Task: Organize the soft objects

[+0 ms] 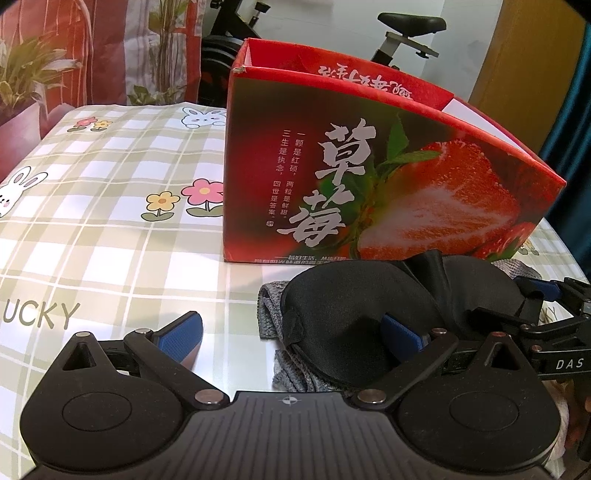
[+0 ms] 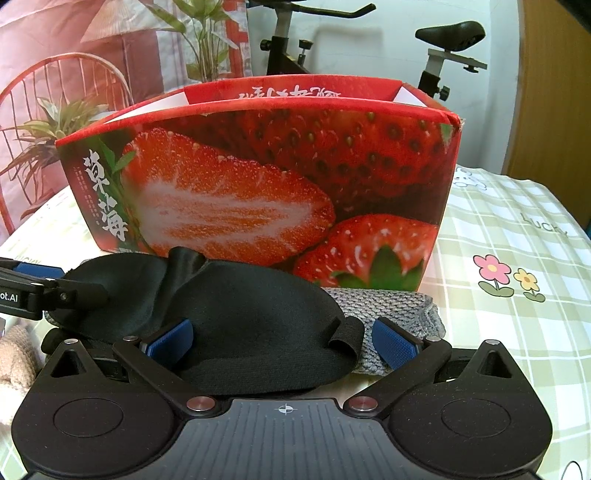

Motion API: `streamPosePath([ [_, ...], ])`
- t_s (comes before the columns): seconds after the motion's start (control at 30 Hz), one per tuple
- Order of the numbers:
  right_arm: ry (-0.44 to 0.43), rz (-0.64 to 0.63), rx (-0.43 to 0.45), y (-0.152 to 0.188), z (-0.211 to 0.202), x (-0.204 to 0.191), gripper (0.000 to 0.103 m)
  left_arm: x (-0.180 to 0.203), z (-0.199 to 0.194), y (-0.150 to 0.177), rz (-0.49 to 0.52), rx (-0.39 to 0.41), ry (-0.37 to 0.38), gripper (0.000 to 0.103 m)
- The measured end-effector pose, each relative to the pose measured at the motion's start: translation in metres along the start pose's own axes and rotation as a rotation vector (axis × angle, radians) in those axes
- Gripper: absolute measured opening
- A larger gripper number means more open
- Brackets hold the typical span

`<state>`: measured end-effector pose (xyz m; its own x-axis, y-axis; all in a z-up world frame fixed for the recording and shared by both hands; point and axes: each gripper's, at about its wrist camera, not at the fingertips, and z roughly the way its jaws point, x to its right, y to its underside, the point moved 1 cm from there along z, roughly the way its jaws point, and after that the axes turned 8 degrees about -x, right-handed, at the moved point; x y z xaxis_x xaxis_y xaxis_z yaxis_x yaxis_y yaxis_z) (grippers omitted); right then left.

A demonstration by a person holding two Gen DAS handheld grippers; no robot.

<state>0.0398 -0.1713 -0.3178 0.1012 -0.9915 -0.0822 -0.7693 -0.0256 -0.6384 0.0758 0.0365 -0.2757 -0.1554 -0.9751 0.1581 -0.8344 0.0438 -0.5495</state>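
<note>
- My left gripper (image 1: 291, 334) has its blue-padded jaws spread wide. Its right pad is tucked under the near edge of the black eye mask (image 1: 354, 314); its left pad hangs over bare tablecloth, so nothing is pinched.
- My right gripper (image 2: 282, 343) is also spread wide, straddling one lobe of the eye mask (image 2: 255, 325) without clamping it.
- The mask lies on the table just in front of the strawberry box (image 1: 369, 177), on top of a grey knitted cloth (image 2: 391, 302) that pokes out on both sides.
- The box stands upright with its top open; I cannot see inside it.
- The table wears a glossy green-and-white checked tablecloth (image 1: 110, 229) printed with flowers, rabbits and the word LUCKY.
- Behind the table I see an exercise bike (image 2: 450, 33), potted plants (image 2: 55, 122) and a red-patterned fabric (image 1: 110, 44) hanging at the back left.
- Something beige and knitted (image 2: 14, 354) sits at the far left edge of the right view.
</note>
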Motion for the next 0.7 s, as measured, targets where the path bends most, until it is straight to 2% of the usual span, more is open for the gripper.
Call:
streamPosePath([
  [0.13,-0.013,0.009,-0.012,-0.003,-0.001,0.002,0.103,-0.005,-0.003,-0.005,-0.024,-0.015,0.027,0.100],
  [0.3,-0.040,0.047,-0.025,-0.009,-0.007,0.007,0.103,0.001,-0.018,-0.008,0.012,0.017,0.039,0.081],
  [0.37,-0.045,0.055,-0.024,-0.009,-0.009,0.007,0.102,0.005,-0.023,-0.009,0.028,0.032,0.034,0.078],
  [0.5,-0.049,0.061,-0.022,-0.008,-0.014,0.008,0.102,0.009,-0.023,-0.008,0.044,0.033,0.041,0.074],
  [0.7,-0.054,0.073,-0.022,-0.005,-0.018,0.011,0.102,0.006,-0.015,0.000,0.015,0.013,0.062,0.073],
])
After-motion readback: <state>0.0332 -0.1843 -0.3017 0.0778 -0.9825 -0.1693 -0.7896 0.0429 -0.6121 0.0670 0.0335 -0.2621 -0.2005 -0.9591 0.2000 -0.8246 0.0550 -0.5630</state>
